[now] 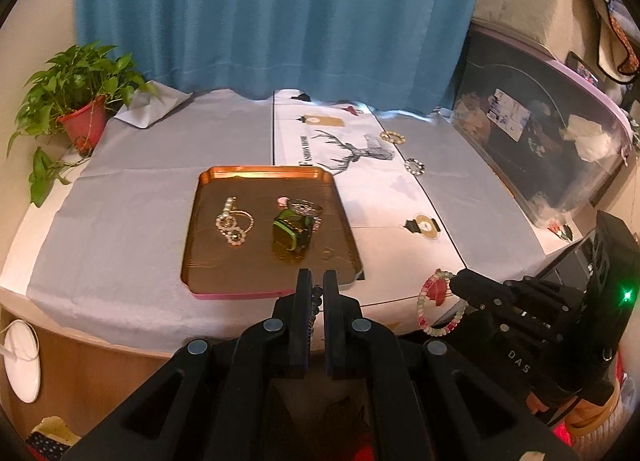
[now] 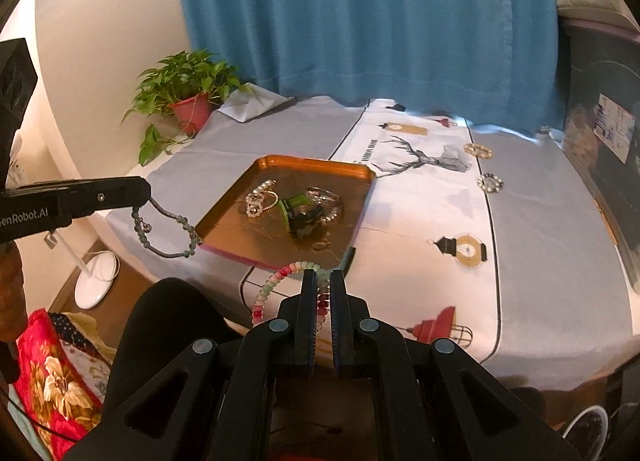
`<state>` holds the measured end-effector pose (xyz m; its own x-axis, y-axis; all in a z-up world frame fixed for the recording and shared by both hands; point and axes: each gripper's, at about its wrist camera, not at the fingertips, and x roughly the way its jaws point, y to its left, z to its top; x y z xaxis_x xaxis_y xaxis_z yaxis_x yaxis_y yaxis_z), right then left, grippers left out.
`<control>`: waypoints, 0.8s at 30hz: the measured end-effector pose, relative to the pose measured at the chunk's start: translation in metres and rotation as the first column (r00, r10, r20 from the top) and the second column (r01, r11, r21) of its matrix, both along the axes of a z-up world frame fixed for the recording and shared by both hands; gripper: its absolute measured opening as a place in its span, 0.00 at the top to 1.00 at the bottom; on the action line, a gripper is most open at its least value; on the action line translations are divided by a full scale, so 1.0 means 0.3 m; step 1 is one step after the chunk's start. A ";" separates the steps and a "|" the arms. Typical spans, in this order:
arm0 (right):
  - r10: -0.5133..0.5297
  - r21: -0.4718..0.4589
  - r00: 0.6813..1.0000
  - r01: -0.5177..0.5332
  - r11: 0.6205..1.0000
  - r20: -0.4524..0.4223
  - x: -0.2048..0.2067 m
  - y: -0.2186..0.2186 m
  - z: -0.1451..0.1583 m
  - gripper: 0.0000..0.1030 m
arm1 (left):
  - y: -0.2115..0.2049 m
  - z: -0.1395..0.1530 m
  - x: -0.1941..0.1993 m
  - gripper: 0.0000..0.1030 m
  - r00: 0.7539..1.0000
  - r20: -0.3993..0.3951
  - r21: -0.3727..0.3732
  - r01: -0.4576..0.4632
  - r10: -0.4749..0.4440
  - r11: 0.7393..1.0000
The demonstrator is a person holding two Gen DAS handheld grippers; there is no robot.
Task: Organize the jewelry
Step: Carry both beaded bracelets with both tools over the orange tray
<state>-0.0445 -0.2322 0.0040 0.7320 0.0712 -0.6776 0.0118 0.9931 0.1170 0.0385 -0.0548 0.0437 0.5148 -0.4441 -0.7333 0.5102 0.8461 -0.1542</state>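
Observation:
A copper tray (image 1: 208,197) (image 2: 224,221) on the table holds a pearl bracelet (image 1: 232,221) (image 2: 260,199), a green bangle (image 1: 290,231) (image 2: 294,205) and a silver bracelet (image 1: 306,206) (image 2: 326,197). My left gripper (image 1: 317,279) (image 2: 146,197) is shut on a dark teal beaded bracelet (image 2: 168,233), which hangs in front of the tray's near left corner. My right gripper (image 2: 323,277) (image 1: 454,281) is shut on a pink and green beaded bracelet (image 2: 276,281) (image 1: 430,307), held near the table's front edge. A gold bracelet (image 1: 392,136) (image 2: 478,150) and a white bracelet (image 1: 415,166) (image 2: 490,182) lie on the cloth at the far right.
A potted plant (image 1: 80,101) (image 2: 188,93) stands at the far left corner. A blue curtain (image 1: 272,13) hangs behind the table. A dark storage bin (image 1: 540,149) stands at the right. A white lamp base (image 1: 22,361) (image 2: 96,281) sits on the floor at left.

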 end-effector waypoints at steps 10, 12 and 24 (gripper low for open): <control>0.029 0.000 1.000 -0.029 1.000 -0.004 0.128 0.045 -0.001 0.94 | 0.041 -0.014 0.115 0.97 0.999 -0.008 -0.001 -0.041 0.041 0.999; 0.033 0.002 0.999 -0.033 0.999 -0.005 0.154 0.049 -0.003 0.94 | 0.044 -0.015 0.141 0.97 0.999 -0.006 -0.001 -0.048 0.048 0.999; 0.036 0.017 0.999 -0.036 0.999 -0.003 0.379 0.032 -0.042 0.94 | 0.003 -0.065 0.334 0.97 0.998 -0.012 0.022 -0.064 0.064 0.998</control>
<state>0.0691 -0.2226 -0.0085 0.7268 0.1087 -0.6782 -0.0234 0.9907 0.1338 0.1387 -0.0540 0.0243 0.5321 -0.3946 -0.7491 0.4528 0.8802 -0.1421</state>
